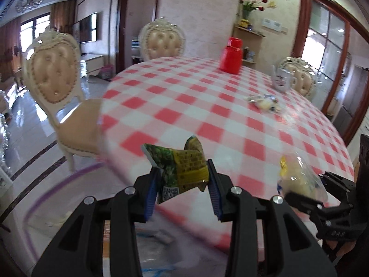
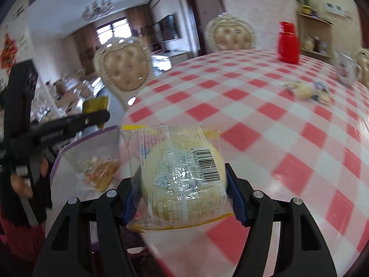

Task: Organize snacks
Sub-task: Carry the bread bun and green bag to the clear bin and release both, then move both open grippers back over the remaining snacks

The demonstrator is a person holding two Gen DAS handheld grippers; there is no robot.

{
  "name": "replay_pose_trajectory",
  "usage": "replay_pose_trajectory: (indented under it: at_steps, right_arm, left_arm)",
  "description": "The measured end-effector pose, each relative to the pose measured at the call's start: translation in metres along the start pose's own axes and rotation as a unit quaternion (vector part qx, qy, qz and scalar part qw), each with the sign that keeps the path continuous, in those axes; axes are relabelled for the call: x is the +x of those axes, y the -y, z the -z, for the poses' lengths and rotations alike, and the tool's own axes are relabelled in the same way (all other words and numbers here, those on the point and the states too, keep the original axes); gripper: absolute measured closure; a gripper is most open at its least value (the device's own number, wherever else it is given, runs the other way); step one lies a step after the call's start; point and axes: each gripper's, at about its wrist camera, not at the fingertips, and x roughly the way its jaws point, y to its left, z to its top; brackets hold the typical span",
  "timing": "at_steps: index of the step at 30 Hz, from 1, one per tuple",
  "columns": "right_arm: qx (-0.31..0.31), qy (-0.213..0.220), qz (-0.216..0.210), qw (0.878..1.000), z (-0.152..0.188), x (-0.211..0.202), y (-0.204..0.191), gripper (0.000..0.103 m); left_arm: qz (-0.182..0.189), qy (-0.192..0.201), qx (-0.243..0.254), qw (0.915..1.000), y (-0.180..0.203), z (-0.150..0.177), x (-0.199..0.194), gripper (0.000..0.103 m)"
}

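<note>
The left gripper (image 1: 183, 184) is clamping a green-and-yellow snack packet (image 1: 182, 170) between its 2 blue pads, jaws drawn fairly close, the packet crumpled and standing up out of the grip. The right gripper (image 2: 182, 194) is pinching a clear-wrapped round cake (image 2: 180, 177) across its width, jaws standing wide around it.

Taking the white tray with the purple rim (image 2: 69, 161) as landmark: it is sitting below and to the left of the checked table (image 2: 276, 120) edge, already holding 1 orange snack bag (image 2: 101, 173). Both packets are hanging in the air to the right of the tray, near the table edge. The left gripper is appearing nearer the tray, so it is probably the one to drop first, with the cake following from the right.

Far from the tray, across the table, a small pile of wrapped snacks (image 1: 265, 101) is lying near a white mug (image 1: 282, 80) and a red flask (image 1: 230, 55), likely the remaining work.
</note>
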Motion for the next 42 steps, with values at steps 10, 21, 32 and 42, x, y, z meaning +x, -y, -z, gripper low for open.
replay_pose_trajectory:
  at_steps: [10,21,32,42]
  right_arm:
    - [-0.115,-0.050,-0.079,0.989,0.010,0.035,-0.102,0.039]
    - [-0.169,-0.021,-0.188,0.967,0.021,0.021,-0.150,0.024]
    - [-0.037,0.042,-0.051,0.997,-0.001,-0.021,-0.017,0.023]
    - [0.101,0.052,0.046,0.992,0.014,-0.044,0.111,0.020]
  left_arm:
    - [-0.074,-0.039,0.014,0.9964,-0.064,0.009,-0.016,0.063]
    - [-0.186,-0.026,-0.002,0.9823,-0.088,0.008,-0.040,0.005]
    - [-0.102,0.011,-0.015,0.9946,-0.035,-0.006,-0.020,0.003]
    - [-0.068,-0.033,0.071,0.9946,0.057,-0.009,0.031,0.003]
